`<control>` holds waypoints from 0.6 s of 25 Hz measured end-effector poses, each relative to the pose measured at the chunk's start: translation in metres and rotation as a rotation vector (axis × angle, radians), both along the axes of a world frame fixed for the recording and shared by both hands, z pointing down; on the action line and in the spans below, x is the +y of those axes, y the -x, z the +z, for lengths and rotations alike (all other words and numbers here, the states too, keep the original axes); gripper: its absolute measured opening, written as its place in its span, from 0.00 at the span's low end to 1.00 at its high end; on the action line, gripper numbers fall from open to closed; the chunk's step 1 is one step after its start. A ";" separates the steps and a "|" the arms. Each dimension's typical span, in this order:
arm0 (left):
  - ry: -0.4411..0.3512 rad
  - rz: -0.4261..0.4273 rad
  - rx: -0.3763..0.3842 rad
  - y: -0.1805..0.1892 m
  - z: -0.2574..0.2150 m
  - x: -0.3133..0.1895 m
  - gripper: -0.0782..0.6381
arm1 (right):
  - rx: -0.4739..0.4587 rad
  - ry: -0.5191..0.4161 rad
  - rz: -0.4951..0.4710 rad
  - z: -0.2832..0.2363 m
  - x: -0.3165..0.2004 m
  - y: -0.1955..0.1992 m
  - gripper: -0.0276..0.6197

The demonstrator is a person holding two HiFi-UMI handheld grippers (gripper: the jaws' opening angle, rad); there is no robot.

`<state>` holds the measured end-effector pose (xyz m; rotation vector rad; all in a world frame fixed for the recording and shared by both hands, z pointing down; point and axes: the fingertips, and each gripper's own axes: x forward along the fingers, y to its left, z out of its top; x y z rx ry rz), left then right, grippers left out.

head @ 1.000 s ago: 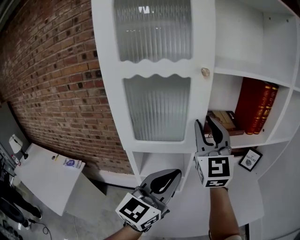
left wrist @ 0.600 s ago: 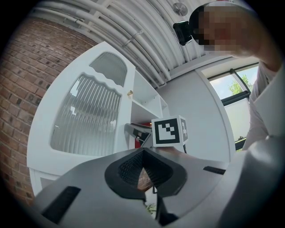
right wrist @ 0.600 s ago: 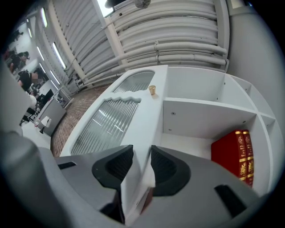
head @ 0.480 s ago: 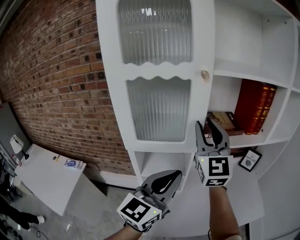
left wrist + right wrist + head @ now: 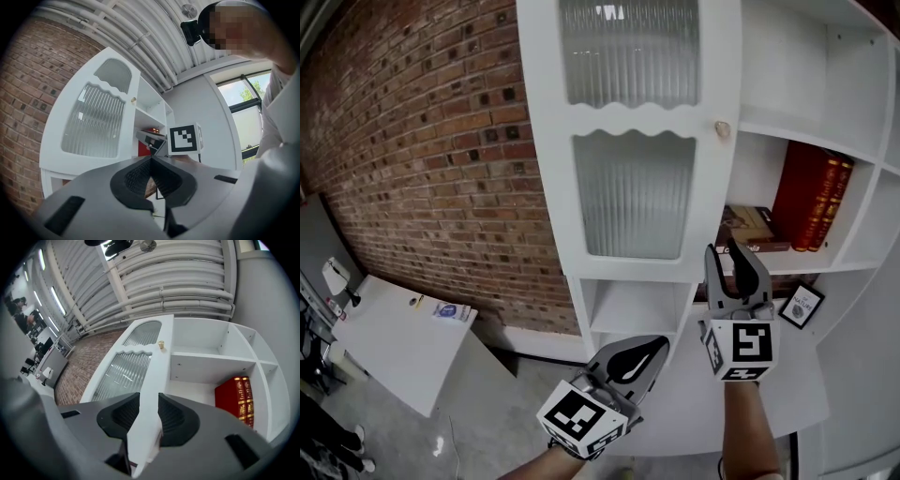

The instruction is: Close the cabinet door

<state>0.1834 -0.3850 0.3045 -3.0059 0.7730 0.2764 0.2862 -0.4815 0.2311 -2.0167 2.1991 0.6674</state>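
The right gripper (image 5: pixel 148 405) grips the free edge of the cabinet door (image 5: pixel 647 141) low down, one jaw on each face. That edge runs upright above it, past the knob (image 5: pixel 722 128). The door stands swung out left of the open shelves (image 5: pixel 806 150), so closing it probably means carrying the edge toward them. The left gripper (image 5: pixel 639 353) hangs lower, clenched on nothing.

Glossy white cabinet door (image 5: pixel 633 122), ribbed glass panes (image 5: pixel 633 192); rough brick wall (image 5: pixel 422 159).
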 end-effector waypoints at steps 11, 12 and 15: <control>0.024 -0.012 -0.011 0.069 0.023 0.059 0.12 | -0.109 0.123 -0.076 0.054 0.087 0.069 0.21; 0.027 -0.009 -0.010 0.076 0.025 0.065 0.12 | -0.115 0.134 -0.082 0.060 0.097 0.076 0.20; 0.038 -0.007 -0.006 0.097 0.030 0.085 0.12 | -0.129 0.177 -0.119 0.077 0.127 0.104 0.16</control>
